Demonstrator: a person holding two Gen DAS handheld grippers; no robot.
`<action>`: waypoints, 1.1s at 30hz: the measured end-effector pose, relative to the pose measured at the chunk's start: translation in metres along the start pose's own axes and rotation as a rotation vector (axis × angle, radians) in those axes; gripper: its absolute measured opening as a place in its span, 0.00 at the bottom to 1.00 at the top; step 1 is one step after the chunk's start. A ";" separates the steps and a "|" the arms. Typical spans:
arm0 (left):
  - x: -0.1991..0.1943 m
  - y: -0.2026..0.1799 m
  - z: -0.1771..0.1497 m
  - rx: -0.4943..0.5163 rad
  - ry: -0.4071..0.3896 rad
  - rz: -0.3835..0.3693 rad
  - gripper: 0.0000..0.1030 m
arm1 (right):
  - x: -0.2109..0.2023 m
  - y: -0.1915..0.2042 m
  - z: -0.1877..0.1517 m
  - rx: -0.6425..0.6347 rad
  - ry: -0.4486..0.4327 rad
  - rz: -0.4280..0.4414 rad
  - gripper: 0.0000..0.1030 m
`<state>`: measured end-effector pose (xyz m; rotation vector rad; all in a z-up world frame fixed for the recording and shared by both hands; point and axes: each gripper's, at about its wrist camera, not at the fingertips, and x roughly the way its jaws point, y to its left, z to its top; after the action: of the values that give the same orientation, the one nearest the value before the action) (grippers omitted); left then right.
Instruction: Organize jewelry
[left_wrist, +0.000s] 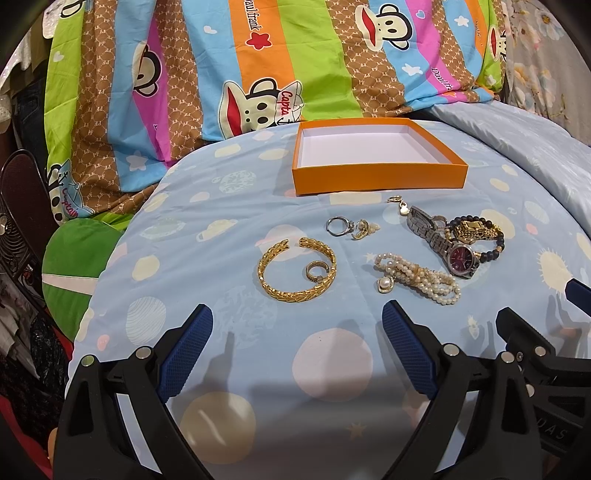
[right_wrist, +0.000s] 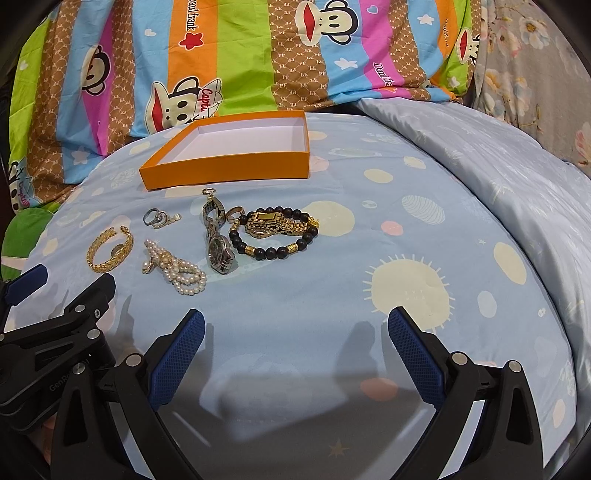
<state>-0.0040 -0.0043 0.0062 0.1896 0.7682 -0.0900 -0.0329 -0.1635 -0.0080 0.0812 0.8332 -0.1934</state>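
An empty orange box (left_wrist: 376, 179) (right_wrist: 225, 170) with a white inside sits on the light blue bed cover. In front of it lie a gold bangle (left_wrist: 295, 271) (right_wrist: 109, 251) with a ring inside it, a silver ring (left_wrist: 337, 226) (right_wrist: 153, 217), a pearl bracelet (left_wrist: 417, 278) (right_wrist: 177, 269), a silver watch (left_wrist: 447, 243) (right_wrist: 219, 243), a gold watch (right_wrist: 275, 221) and a dark bead bracelet (right_wrist: 273, 240). My left gripper (left_wrist: 297, 325) is open and empty, just short of the bangle. My right gripper (right_wrist: 295, 326) is open and empty, short of the watches.
A striped cartoon-monkey quilt (left_wrist: 221, 74) (right_wrist: 221, 55) is heaped behind the box. A folded pale blue blanket (right_wrist: 480, 155) rises at the right. A green cushion (left_wrist: 74, 266) lies at the left edge. Each gripper shows at the edge of the other's view.
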 end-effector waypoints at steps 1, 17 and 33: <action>0.000 0.000 0.000 0.000 0.000 0.000 0.88 | 0.000 0.000 0.000 0.000 0.000 -0.001 0.95; 0.005 0.006 0.001 -0.037 0.030 -0.031 0.88 | 0.004 -0.004 0.003 0.006 0.006 0.007 0.95; 0.022 0.058 0.021 -0.145 0.027 0.023 0.90 | 0.025 0.022 0.042 -0.036 0.008 0.132 0.52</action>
<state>0.0343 0.0482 0.0138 0.0621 0.7957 -0.0094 0.0186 -0.1517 0.0021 0.1031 0.8361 -0.0544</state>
